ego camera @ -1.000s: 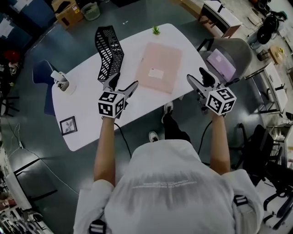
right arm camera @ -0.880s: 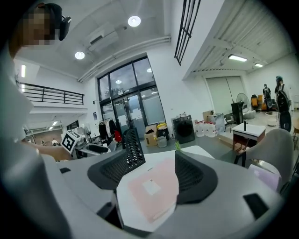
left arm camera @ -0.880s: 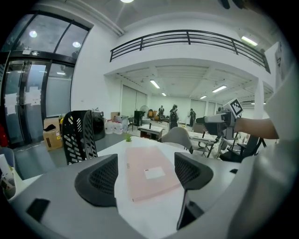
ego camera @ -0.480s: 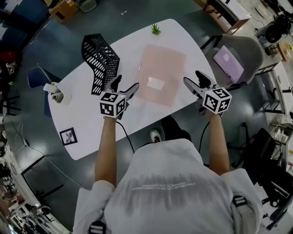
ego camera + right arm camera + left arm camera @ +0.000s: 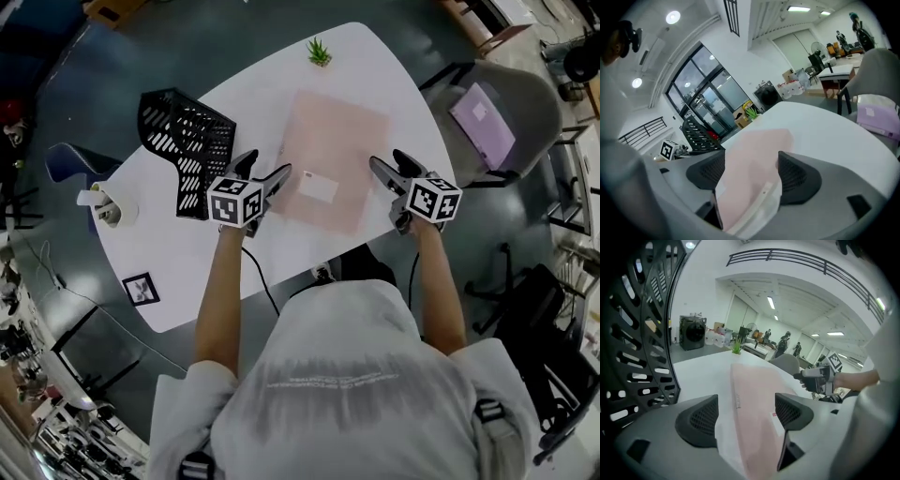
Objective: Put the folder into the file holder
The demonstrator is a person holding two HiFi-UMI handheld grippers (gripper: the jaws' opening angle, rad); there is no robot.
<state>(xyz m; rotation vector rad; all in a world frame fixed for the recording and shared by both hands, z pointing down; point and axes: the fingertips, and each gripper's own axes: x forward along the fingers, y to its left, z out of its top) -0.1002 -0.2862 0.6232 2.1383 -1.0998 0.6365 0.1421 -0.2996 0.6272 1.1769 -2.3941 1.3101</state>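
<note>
A pink folder [image 5: 333,155] with a white label lies flat on the white table [image 5: 394,66]. Left of it stands a black mesh file holder [image 5: 183,150]. My left gripper [image 5: 267,169] is open at the folder's near left edge, between folder and holder. In the left gripper view the folder [image 5: 752,394] runs on between the jaws, untouched, with the holder [image 5: 637,333] close on the left. My right gripper [image 5: 387,161] hovers at the folder's near right edge. Its jaws have just been opening, and the folder [image 5: 750,159] shows between them without being pressed.
A small green plant [image 5: 320,52] stands at the table's far edge. A white cup-like object [image 5: 105,206] and a marker card [image 5: 141,288] sit on the left part. A grey chair [image 5: 525,94] with a purple folder [image 5: 483,112] stands to the right.
Both grippers have come down and forward to the near edge of the pink folder. The left one has closed in beside the file holder.
</note>
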